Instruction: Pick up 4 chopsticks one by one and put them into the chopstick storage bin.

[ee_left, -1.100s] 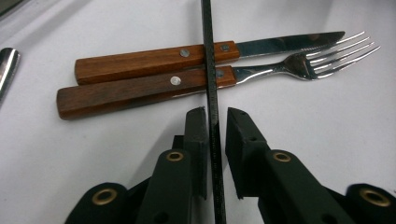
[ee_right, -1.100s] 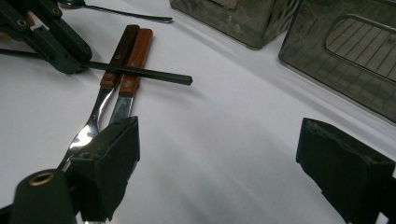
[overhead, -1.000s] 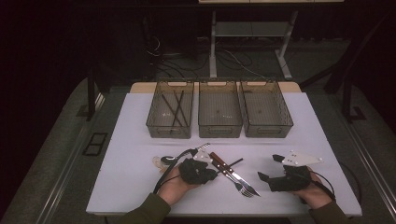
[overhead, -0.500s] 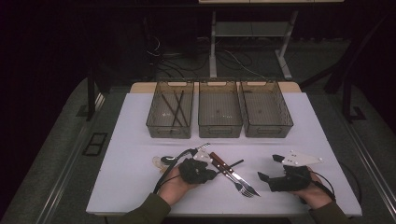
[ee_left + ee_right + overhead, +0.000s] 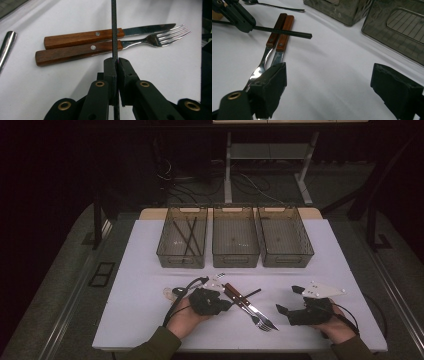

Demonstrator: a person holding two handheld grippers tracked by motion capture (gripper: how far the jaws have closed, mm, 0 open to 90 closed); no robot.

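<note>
The black chopstick [image 5: 114,32] is sitting pinched between the pressed-together fingers [image 5: 110,72] of the left gripper [image 5: 226,304], crossing just above the knife [image 5: 100,37] and fork [image 5: 105,48]. Probably the lifting step is beginning; next it is needing a carry to the left bin [image 5: 183,239], where other chopsticks are lying. The right gripper [image 5: 286,302] is waiting with spread fingers.

bins [image 5: 235,251]: three in a row, upper middle
knife [image 5: 105,35]: centre, beside fork [image 5: 100,48]
spoon [image 5: 170,292]: lower left

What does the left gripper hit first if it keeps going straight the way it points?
The left gripper, shut on a black chopstick, points across the wooden-handled fork and knife. The fork's handle probably comes first, though the chopstick seems to pass above both; depth is unclear.
</note>
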